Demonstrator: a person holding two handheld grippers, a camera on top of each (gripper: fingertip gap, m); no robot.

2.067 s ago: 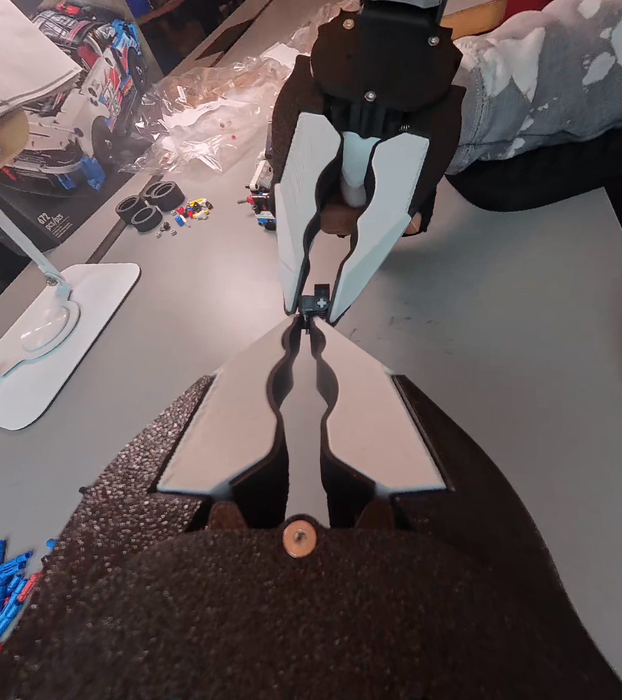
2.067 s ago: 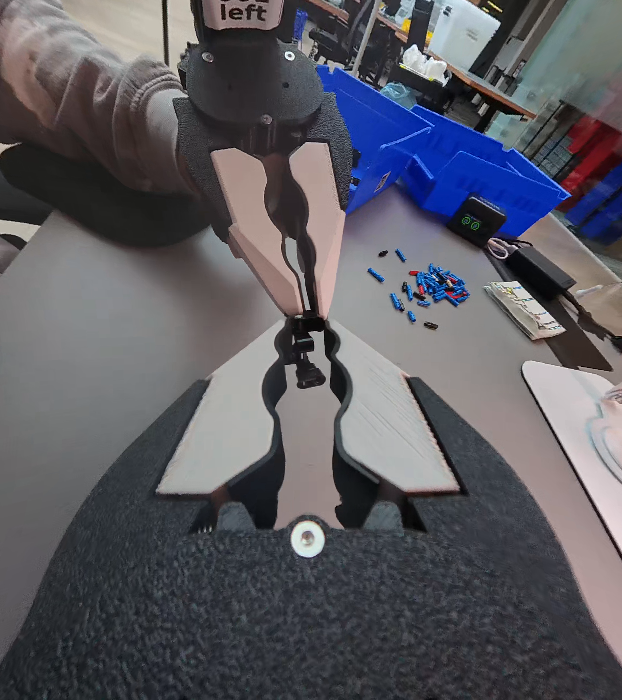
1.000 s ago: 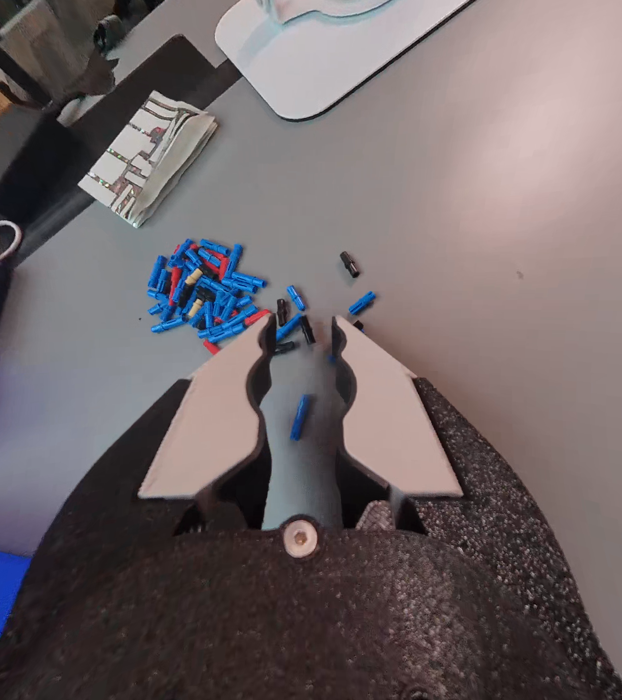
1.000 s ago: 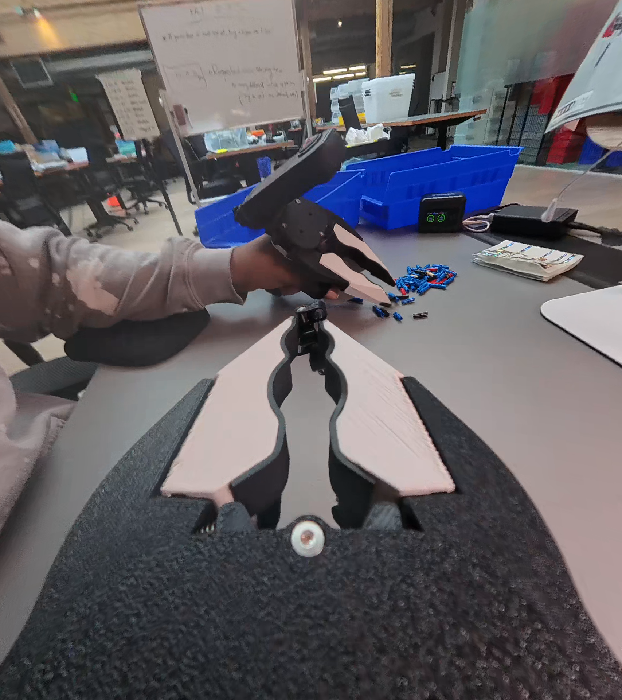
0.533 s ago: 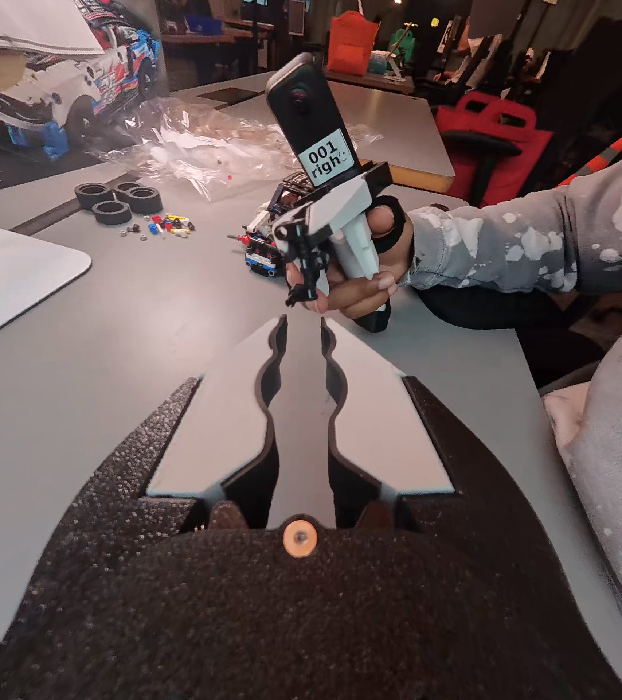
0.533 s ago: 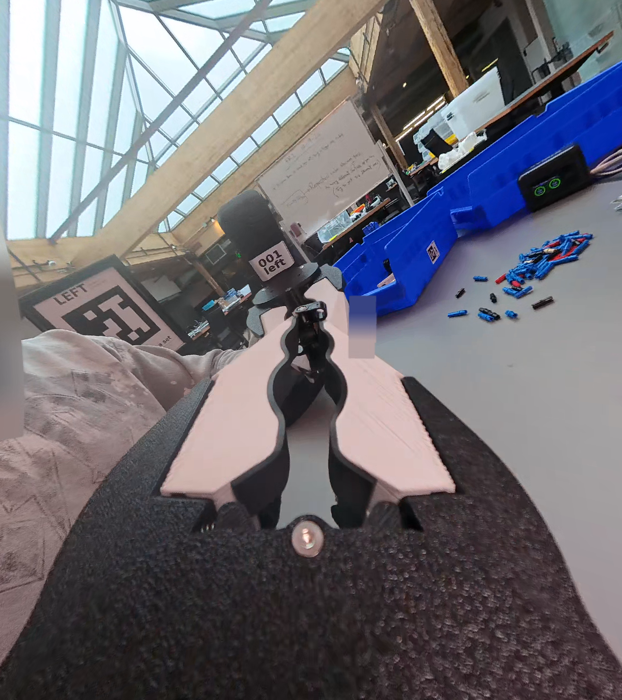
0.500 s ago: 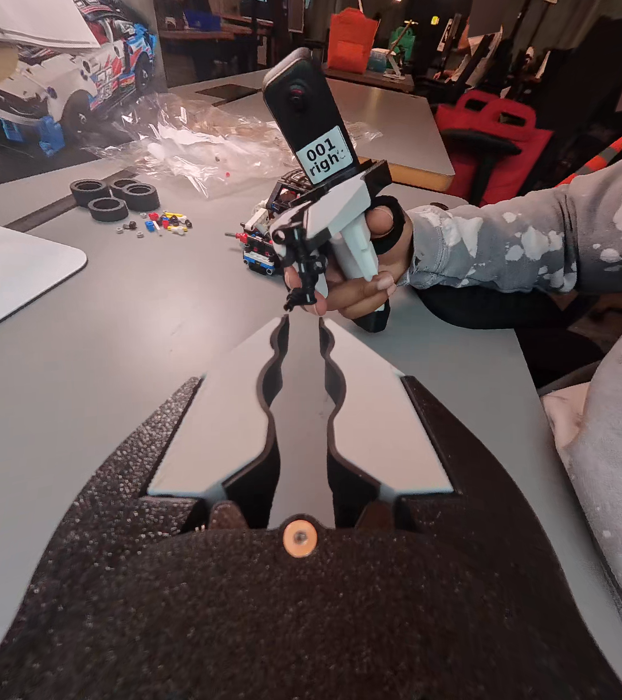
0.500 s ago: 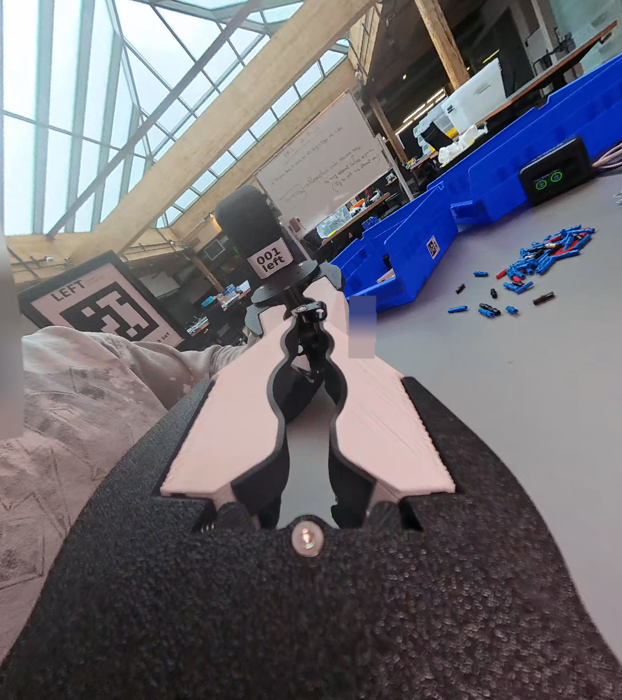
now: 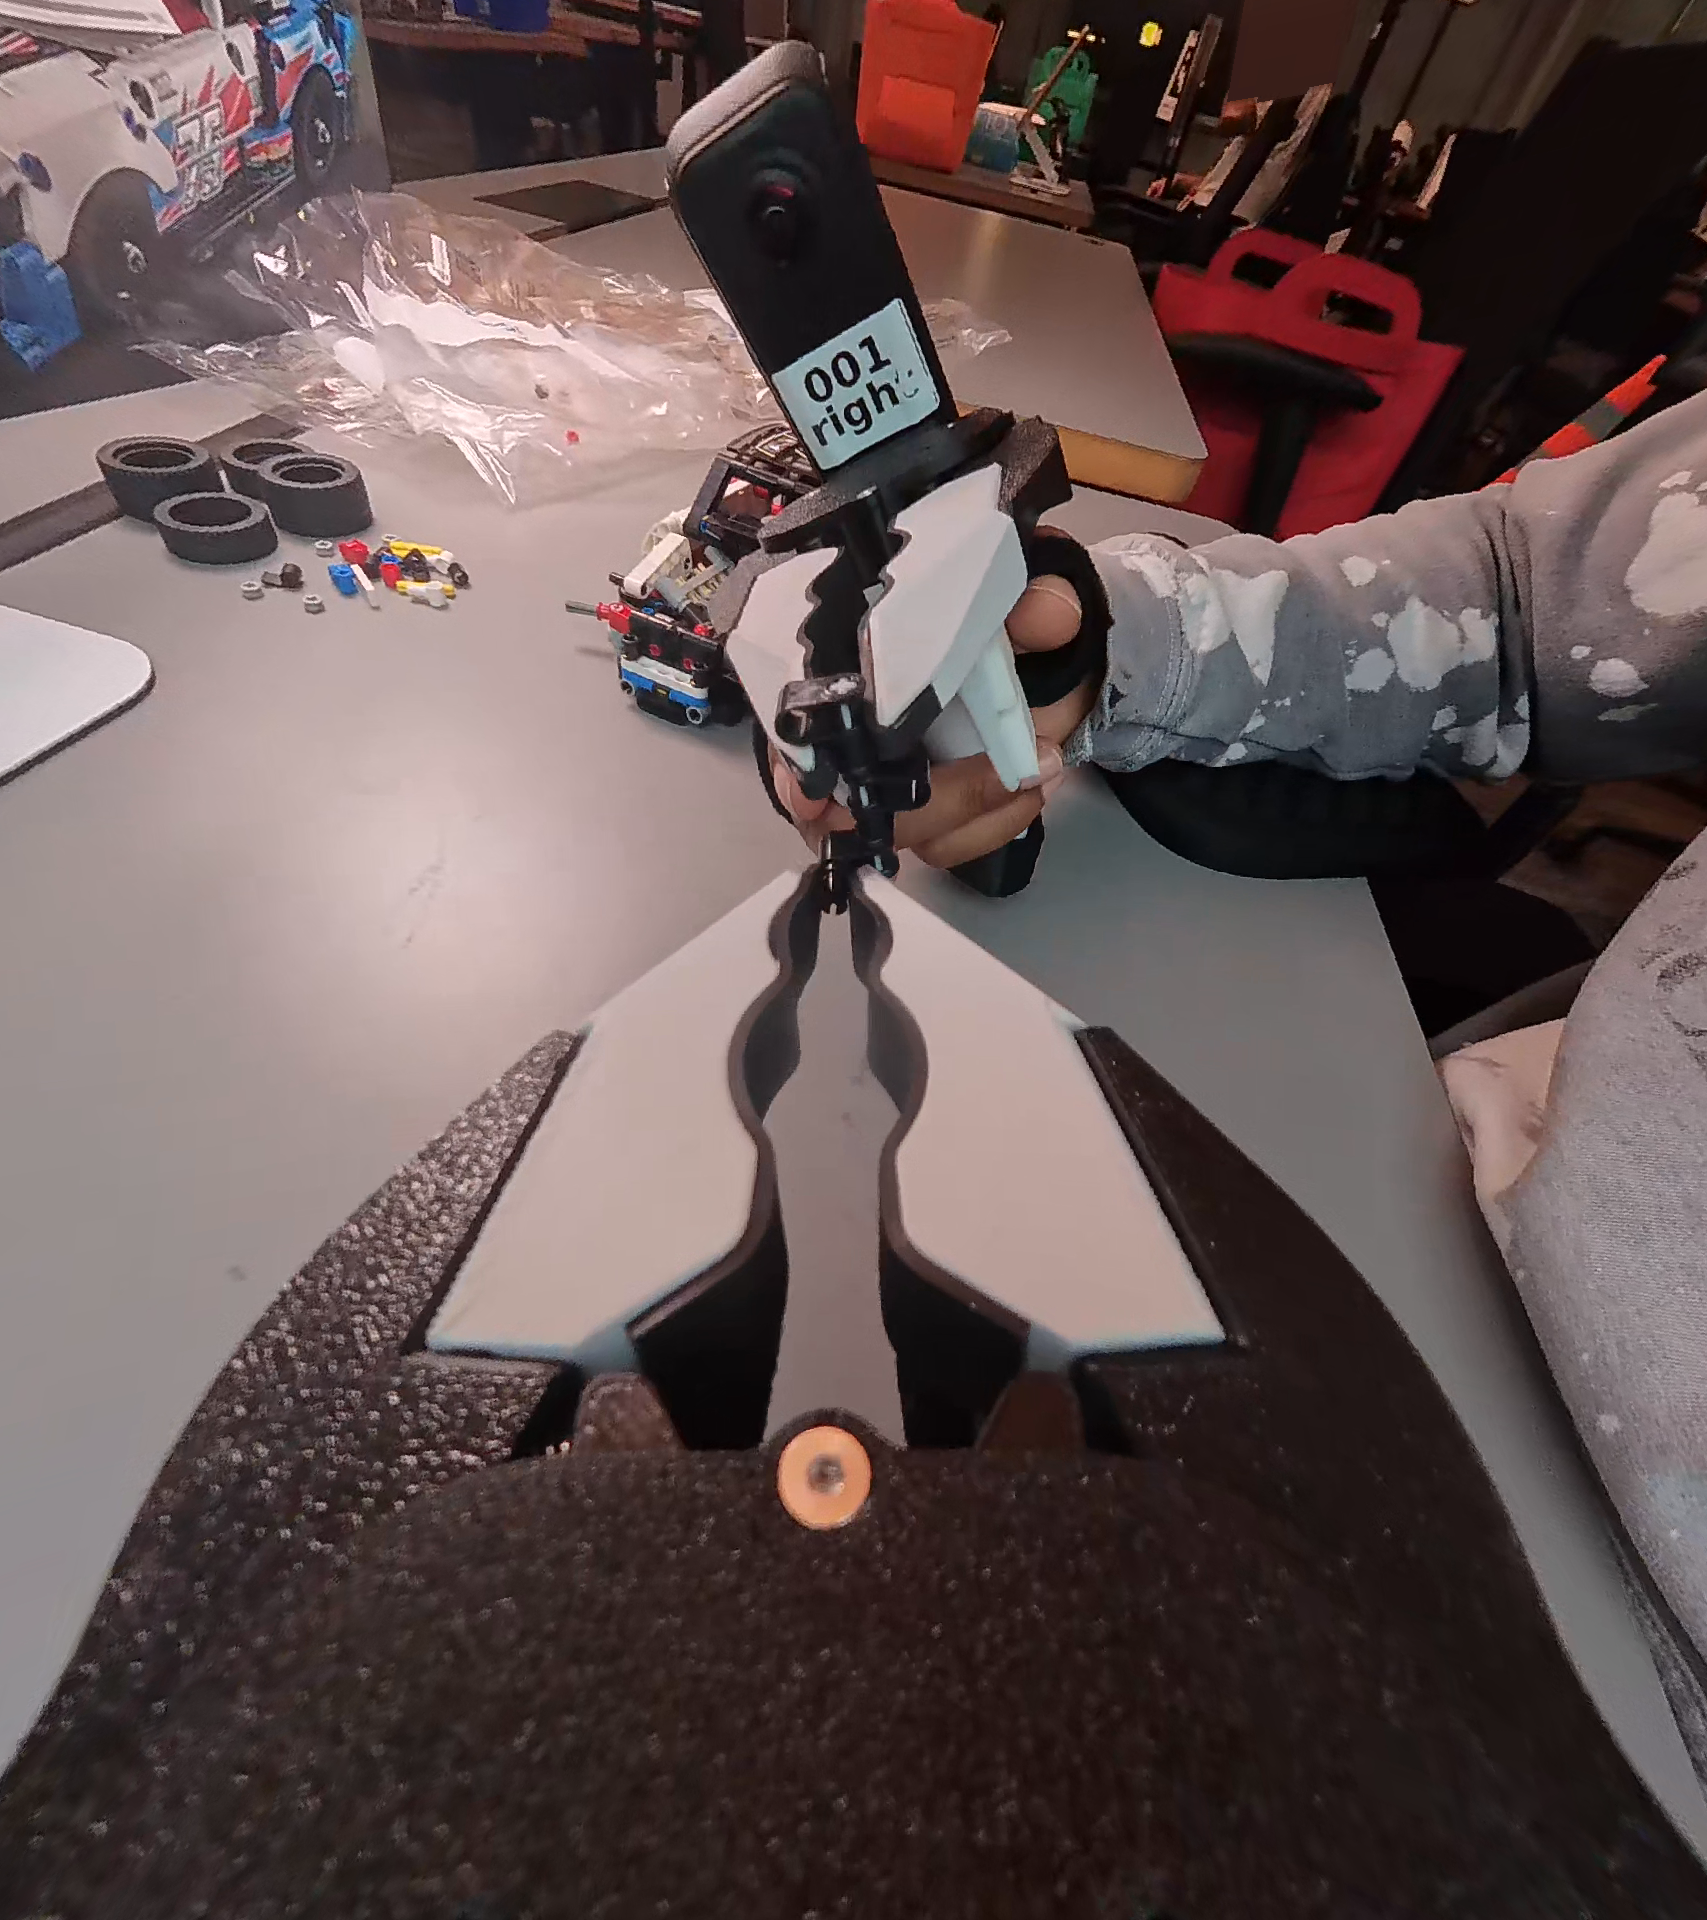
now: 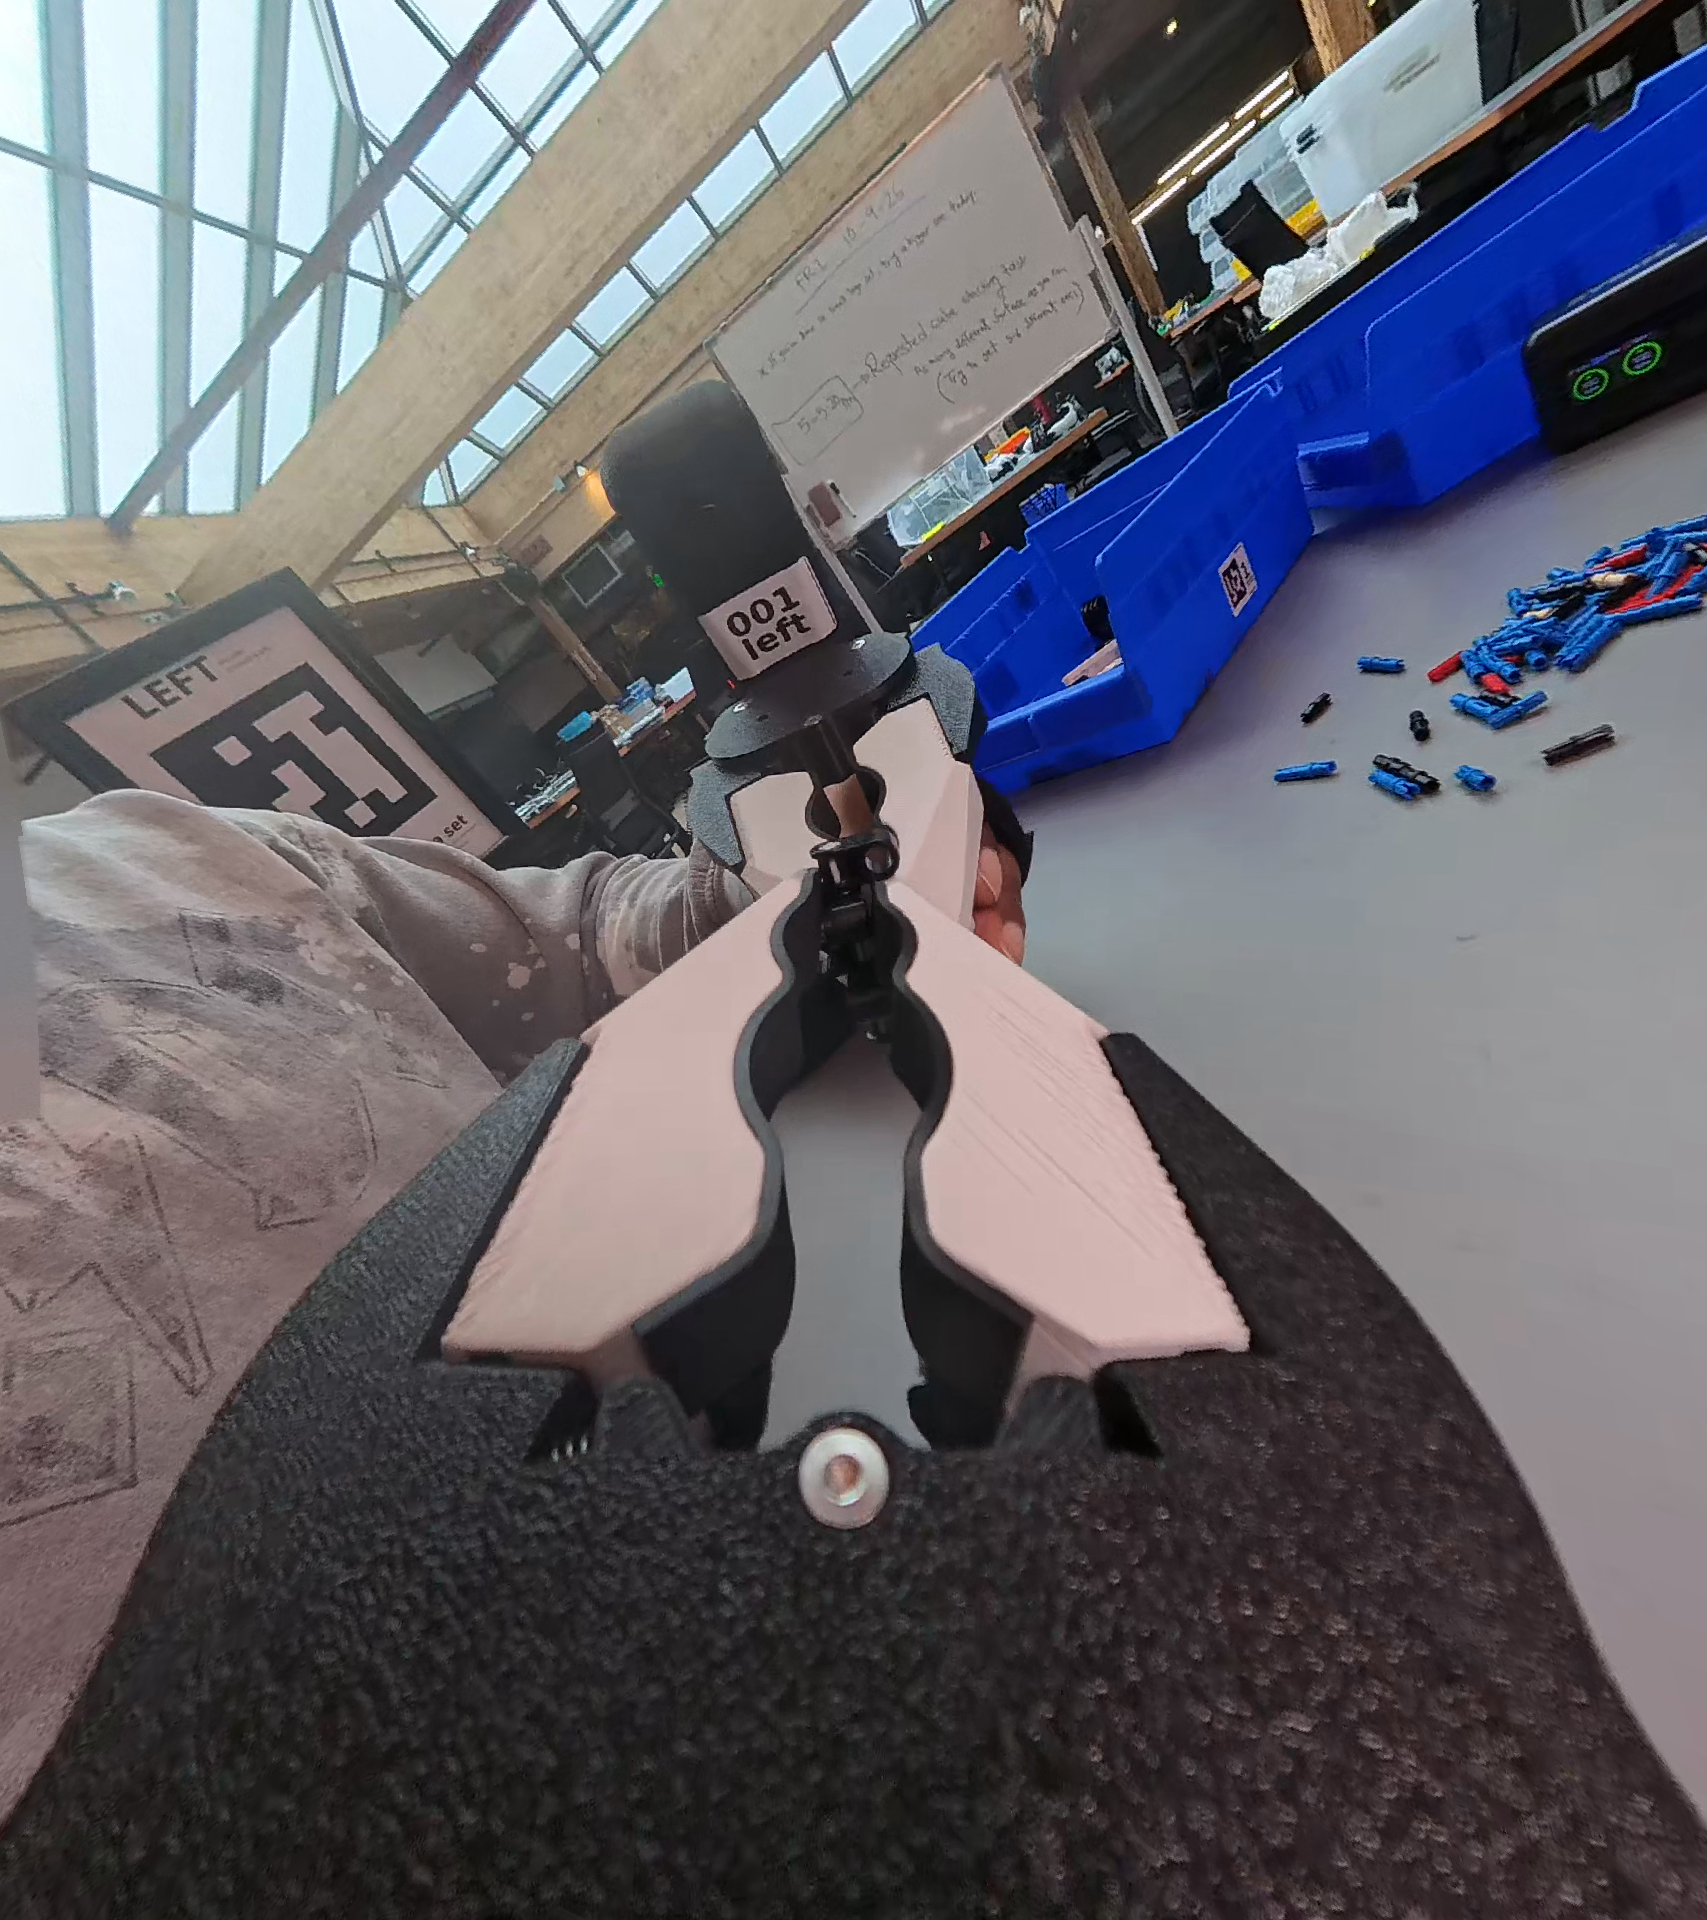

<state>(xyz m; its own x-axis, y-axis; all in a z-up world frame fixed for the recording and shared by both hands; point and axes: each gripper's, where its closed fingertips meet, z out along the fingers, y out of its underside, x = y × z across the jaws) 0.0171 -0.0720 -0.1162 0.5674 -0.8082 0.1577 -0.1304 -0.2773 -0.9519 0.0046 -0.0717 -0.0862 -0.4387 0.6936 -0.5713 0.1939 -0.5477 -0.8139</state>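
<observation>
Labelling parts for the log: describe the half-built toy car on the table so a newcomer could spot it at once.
On the grey table, look just behind the right gripper and in front of the crumpled clear plastic bags. The half-built toy car sits there: one joined frame of black, white, red and blue bricks, unlike the four loose black tyres and scattered small pieces leftward.

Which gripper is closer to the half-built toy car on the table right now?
Right. The right gripper, clamped on a small black assembly, hangs just in front of the half-built toy car. The left gripper sits farther back, its tips meeting the assembly's lower end.
</observation>
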